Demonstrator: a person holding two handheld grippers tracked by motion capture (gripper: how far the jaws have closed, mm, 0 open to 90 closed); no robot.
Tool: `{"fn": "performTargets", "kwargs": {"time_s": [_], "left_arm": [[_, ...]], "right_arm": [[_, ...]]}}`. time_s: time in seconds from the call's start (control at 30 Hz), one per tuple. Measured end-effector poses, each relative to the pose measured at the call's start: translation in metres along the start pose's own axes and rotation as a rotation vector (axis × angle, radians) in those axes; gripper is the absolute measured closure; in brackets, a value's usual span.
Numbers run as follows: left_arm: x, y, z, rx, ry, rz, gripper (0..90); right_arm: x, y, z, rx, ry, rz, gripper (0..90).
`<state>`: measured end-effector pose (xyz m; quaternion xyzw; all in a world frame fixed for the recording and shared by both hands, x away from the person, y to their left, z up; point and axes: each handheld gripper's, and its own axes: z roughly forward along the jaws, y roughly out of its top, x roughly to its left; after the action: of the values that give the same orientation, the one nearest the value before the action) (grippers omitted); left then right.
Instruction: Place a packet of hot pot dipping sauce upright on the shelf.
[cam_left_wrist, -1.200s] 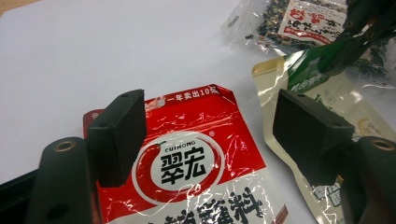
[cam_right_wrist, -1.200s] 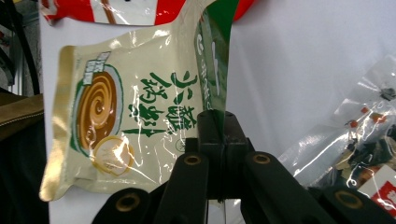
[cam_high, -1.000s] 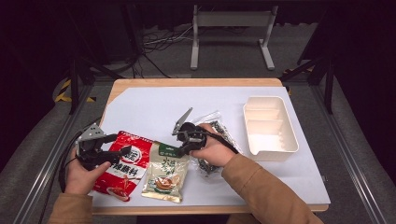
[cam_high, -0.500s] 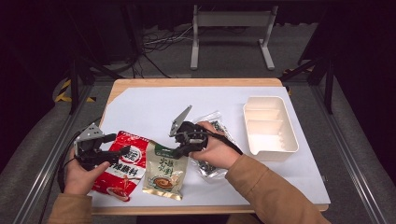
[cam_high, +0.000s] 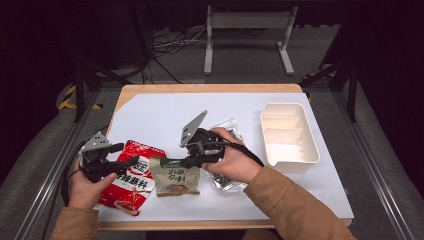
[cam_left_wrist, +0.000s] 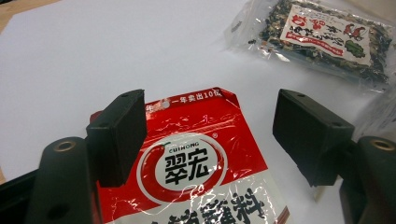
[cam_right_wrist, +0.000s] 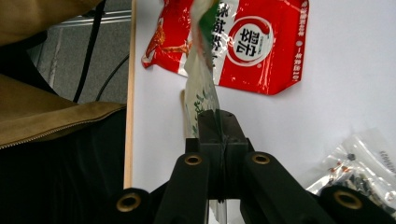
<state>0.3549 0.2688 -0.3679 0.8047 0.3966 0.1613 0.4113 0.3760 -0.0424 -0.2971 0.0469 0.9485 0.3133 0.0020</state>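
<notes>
the green-and-cream seasoning sachet (cam_high: 174, 177) hangs by its top edge just above the white table cover (cam_high: 150, 115), between the red seasoning packet (cam_high: 131, 176) and the clear bag of dried spices (cam_high: 227, 150). it looks light, thin and floppy: in the right gripper view it (cam_right_wrist: 200, 88) droops and twists from the grip, so it will likely swing and fold. the flat sealed top edge is the sensible place to take it, since the filled middle would bulge and slip. the right gripper (cam_high: 186, 161) is clenched on that edge, pads (cam_right_wrist: 219, 128) pressed together over the film. the right hand (cam_high: 232, 160) reaches in level from the right, forearm crossing the spice bag. the left gripper (cam_high: 131, 161) rests low over the red packet, jaws spread apart and grasping nothing. a white compartment tray (cam_high: 290, 137) stands well apart to the right.
</notes>
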Motion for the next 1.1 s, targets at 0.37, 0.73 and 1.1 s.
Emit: {"fn": "performTargets", "kwargs": {"time_s": [0.37, 0.73, 1.1], "left_arm": [[0.000, 0.000, 0.000, 0.002, -0.001, -0.001, 26.6], [0.000, -0.001, 0.001, 0.006, 0.001, -0.005, 26.6], [0.001, -0.001, 0.003, 0.008, 0.000, -0.004, 26.4]], "right_arm": [[-0.001, 0.001, -0.022, -0.026, -0.064, -0.021, 89.9], [-0.007, -0.010, -0.050, -0.044, -0.132, -0.007, 89.8], [-0.020, -0.028, -0.074, -0.053, -0.196, 0.029, 89.8]]}}
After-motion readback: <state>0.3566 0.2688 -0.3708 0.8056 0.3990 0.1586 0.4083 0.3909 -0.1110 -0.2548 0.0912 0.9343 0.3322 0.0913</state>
